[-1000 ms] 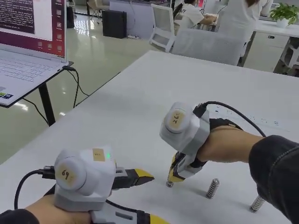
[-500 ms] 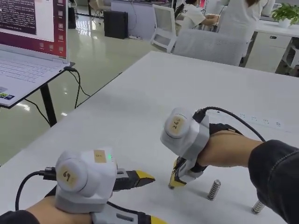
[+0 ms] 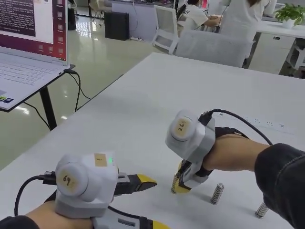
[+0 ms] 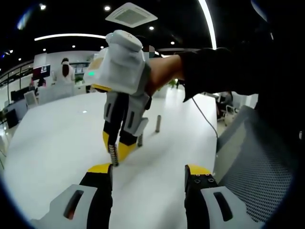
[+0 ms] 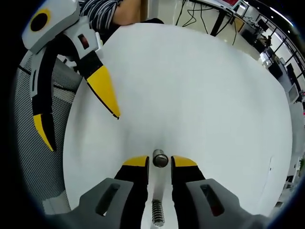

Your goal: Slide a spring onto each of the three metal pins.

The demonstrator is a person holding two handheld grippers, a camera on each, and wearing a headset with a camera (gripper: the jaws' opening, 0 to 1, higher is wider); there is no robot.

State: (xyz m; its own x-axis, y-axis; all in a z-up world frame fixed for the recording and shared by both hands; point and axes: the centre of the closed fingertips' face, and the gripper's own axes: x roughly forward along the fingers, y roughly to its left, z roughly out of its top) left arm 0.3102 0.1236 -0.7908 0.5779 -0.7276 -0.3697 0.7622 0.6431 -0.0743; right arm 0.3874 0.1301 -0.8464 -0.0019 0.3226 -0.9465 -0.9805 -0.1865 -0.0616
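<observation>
The white table (image 3: pixel 143 95) took up most of the head view, with an open laptop (image 3: pixel 24 62) on a separate stand at the far left.

The left gripper (image 3: pixel 153 202) was at the near left, just above the table. Its own view showed its yellow-tipped claw (image 4: pixel 148 169) spread wide with nothing between the jaws. In the right gripper view it came in from the upper left (image 5: pixel 83 131), equally wide.

The right gripper (image 3: pixel 178 188) was to the right of it, pointing steeply down at the table. Its claw (image 5: pixel 160 162) was narrow, closed on a spring (image 5: pixel 157 212) that ran up between the jaws. A round metal end (image 5: pixel 160 158) sat between the jaw tips. The left gripper view showed the same spring (image 4: pixel 113 153) standing upright in the right gripper's tips (image 4: pixel 116 155), with its lower end at the table surface. In the head view the spring (image 3: pixel 175 182) was at the near middle of the table.

Further right, a second spring (image 3: pixel 217 193) and a third spring (image 3: pixel 261 209) stood upright on the table, apart from each other and from the claw.
</observation>
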